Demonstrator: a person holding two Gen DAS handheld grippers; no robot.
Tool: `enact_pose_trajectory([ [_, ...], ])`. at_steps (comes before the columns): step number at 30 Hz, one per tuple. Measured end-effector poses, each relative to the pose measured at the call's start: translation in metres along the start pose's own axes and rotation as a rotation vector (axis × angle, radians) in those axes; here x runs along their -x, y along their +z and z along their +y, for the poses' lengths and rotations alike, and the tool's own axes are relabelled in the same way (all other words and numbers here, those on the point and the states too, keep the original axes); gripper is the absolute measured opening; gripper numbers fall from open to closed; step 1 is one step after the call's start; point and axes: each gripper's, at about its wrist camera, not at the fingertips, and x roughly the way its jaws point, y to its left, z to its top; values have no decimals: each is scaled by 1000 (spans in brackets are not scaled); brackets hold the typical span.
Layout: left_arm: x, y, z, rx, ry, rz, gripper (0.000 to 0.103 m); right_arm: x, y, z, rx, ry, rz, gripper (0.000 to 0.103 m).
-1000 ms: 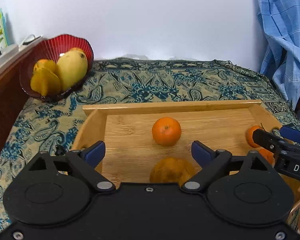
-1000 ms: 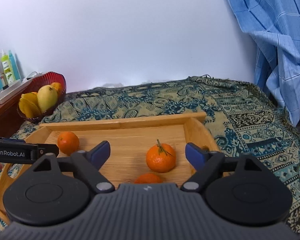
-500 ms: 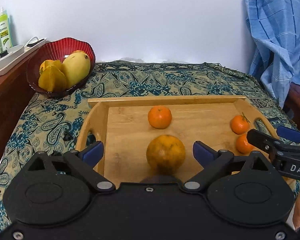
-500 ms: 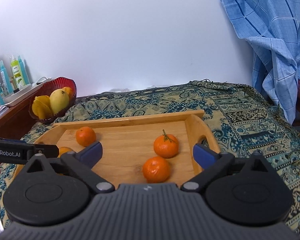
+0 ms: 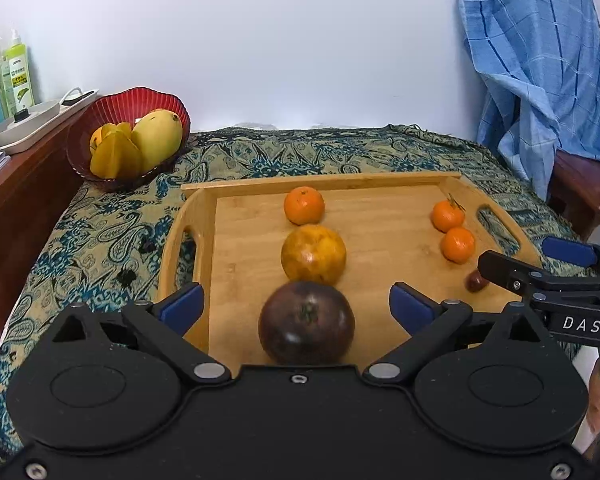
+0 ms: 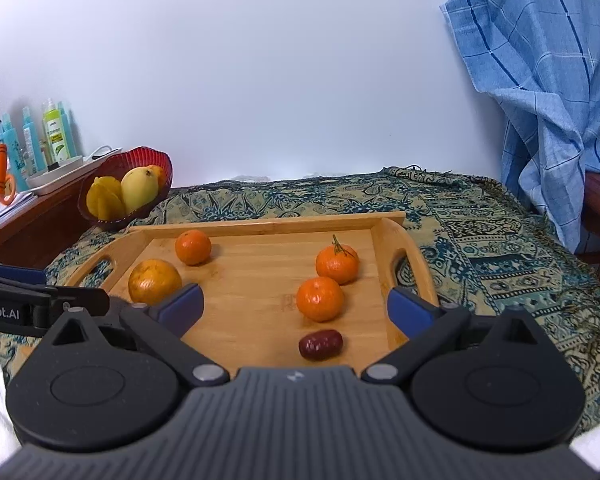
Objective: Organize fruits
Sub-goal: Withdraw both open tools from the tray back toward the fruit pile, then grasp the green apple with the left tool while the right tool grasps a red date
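Observation:
A wooden tray lies on the patterned cloth. In the left wrist view a dark purple fruit, a large mottled orange and a small orange stand in a line on its left part. Two tangerines and a small red date line up on its right part. My left gripper is open and empty, around the purple fruit's sides without touching. My right gripper is open and empty, above the near tangerine and date.
A red bowl with a mango and yellow fruits stands at the back left. A wooden shelf with bottles and a white dish is on the left. A blue cloth hangs over a chair on the right.
Both grippers have drawn back and up from the tray. The purple fruit and the date have come into view at the near edge. No fruit has moved.

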Motion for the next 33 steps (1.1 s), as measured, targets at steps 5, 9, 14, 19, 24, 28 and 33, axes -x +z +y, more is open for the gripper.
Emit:
enact_pose_trajectory([
  [5,14,-18,-6,-13,-4,-7,100,17,-13,0,37,-9,-6,103],
  [9,22,-33,-8,-8,-1,-11,101,31,-24,2,66,-14,-13,103],
  [14,30,-49,-11,2,-5,-4,101,44,-38,1,86,-1,-10,103],
  [19,40,-65,-16,6,-9,0,102,53,-51,4,128,5,-7,103],
  [24,53,-83,-29,-57,6,-22,103,64,-64,8,179,16,-6,103],
  [28,63,-98,-37,-95,-10,-27,103,73,-77,12,221,19,-1,103],
  [33,72,-110,-42,-99,-21,-30,103,80,-89,15,253,32,13,103],
])
